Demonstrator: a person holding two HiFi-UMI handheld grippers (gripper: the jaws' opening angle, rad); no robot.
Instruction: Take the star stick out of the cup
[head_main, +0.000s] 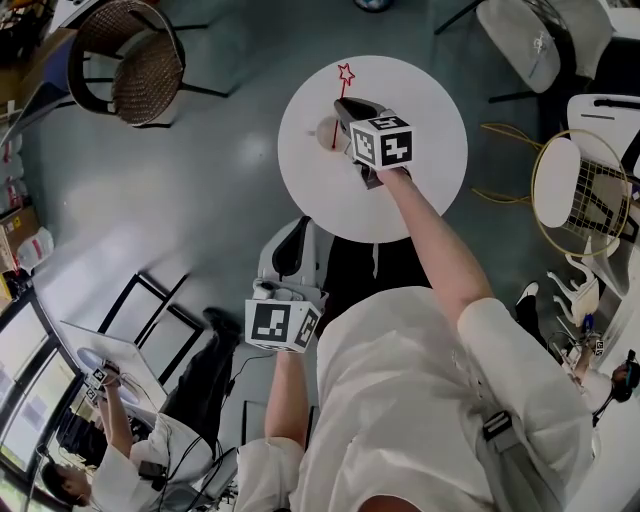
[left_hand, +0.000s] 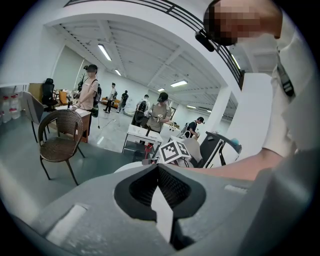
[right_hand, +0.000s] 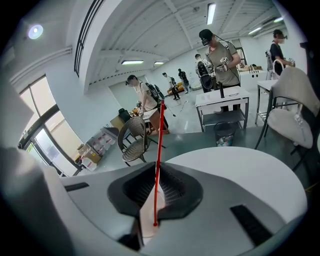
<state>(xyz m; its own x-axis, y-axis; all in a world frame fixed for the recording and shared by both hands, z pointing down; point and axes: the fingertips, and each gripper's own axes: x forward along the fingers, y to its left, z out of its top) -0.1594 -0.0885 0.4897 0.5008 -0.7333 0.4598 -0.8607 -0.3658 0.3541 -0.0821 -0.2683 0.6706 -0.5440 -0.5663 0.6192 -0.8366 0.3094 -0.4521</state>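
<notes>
The right gripper (head_main: 345, 110) is out over the round white desk (head_main: 430, 110) and is clenched on the thin red star stick (head_main: 340, 95). The stick stands up between its two jaws, with the star at the far end. The low end of the stick sits in the small pale cup (head_main: 326, 132), just left of the gripper. The left gripper (head_main: 288, 245) is squeezed closed with nothing in it, off the near edge of the desk.
</notes>
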